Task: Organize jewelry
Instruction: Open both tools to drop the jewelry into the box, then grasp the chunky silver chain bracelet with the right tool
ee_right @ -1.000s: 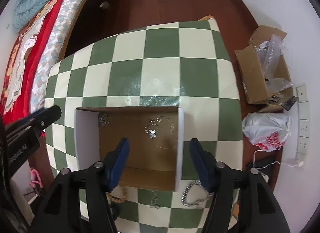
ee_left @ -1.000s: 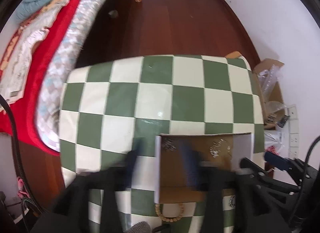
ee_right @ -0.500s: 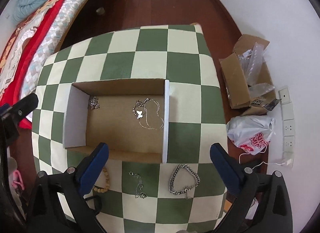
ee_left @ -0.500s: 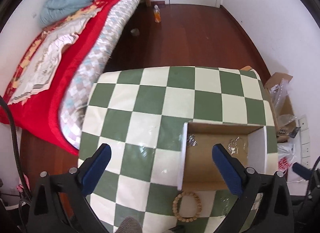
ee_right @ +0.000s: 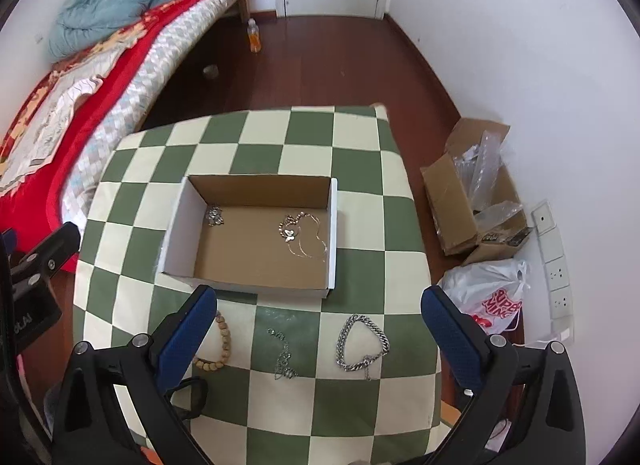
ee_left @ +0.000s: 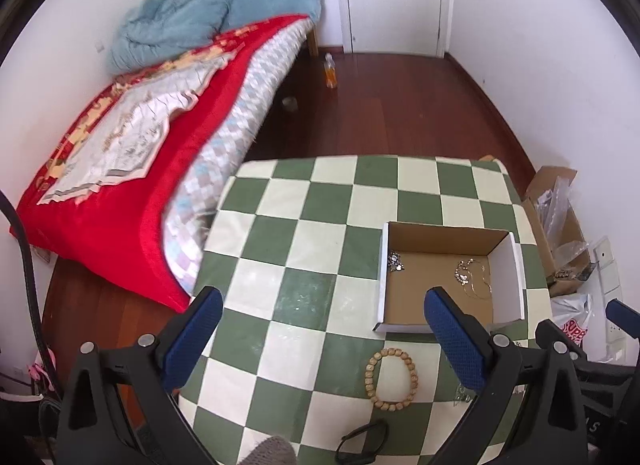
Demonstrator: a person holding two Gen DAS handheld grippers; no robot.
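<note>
On the checkered counter stood an open cardboard box, the landmark for what follows. Inside it lay a small silver cluster near its left wall and a fine butterfly necklace toward its right wall. Just in front of the box, outside it, lay a wooden bead bracelet, a thin silver chain and a heavy silver link bracelet. Both the left gripper and the right gripper hovered above this row, jaws spread wide and empty. The thin chain would likely slip through the pads or snag and drag the cloth. A careless descent could also knock the box's near wall and shift it.
</note>
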